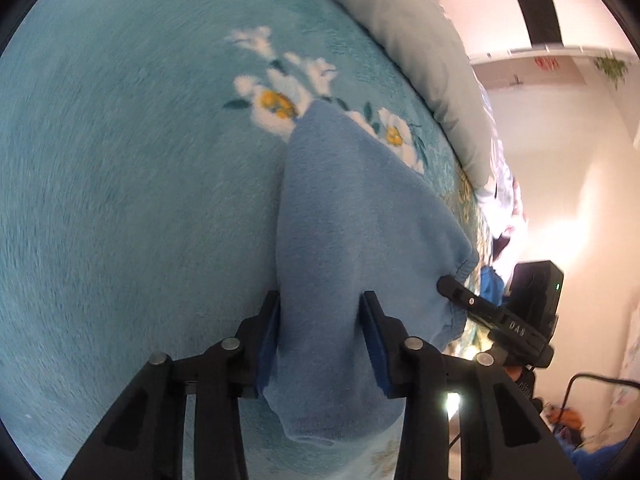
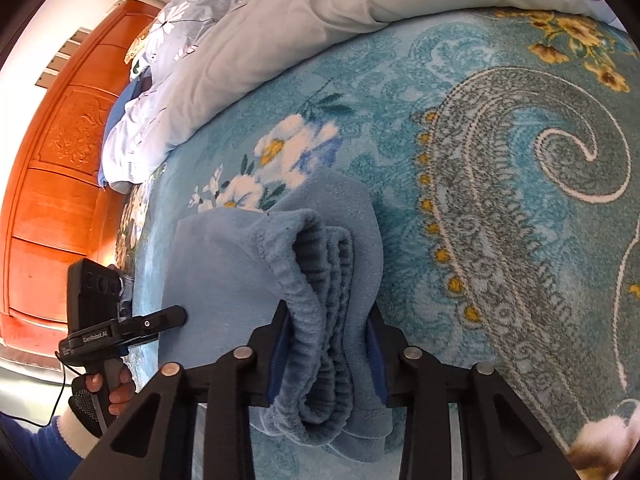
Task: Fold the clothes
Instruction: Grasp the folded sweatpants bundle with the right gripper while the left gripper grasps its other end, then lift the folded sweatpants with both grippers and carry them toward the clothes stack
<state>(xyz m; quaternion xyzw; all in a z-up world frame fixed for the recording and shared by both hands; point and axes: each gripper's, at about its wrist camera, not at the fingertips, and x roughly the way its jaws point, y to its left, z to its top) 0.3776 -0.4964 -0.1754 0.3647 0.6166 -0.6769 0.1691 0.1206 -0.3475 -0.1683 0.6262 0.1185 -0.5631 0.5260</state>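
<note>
While both clamp it, the blue garment (image 1: 352,216) spans left hand-held gripper (image 1: 322,312) and right hand-held gripper (image 2: 328,320) over the floral bed blanket (image 2: 500,184), beside a quilt (image 2: 288,28).

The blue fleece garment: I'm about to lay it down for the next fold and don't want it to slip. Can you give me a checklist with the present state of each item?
1. Left gripper clamped on the blue fleece garment: ok, cloth fills the gap between its fingers.
2. Right gripper clamped on the elastic waistband: ok, bunched layers sit between its fingers.
3. Both grippers hold the same garment: ok, each shows in the other's view.
4. Garment free of wrinkles: not ok, the waistband end is bunched.
5. Landing spot on the floral blanket: ok, bare beyond the garment.
6. Far hem lying flat: cannot tell.
</note>
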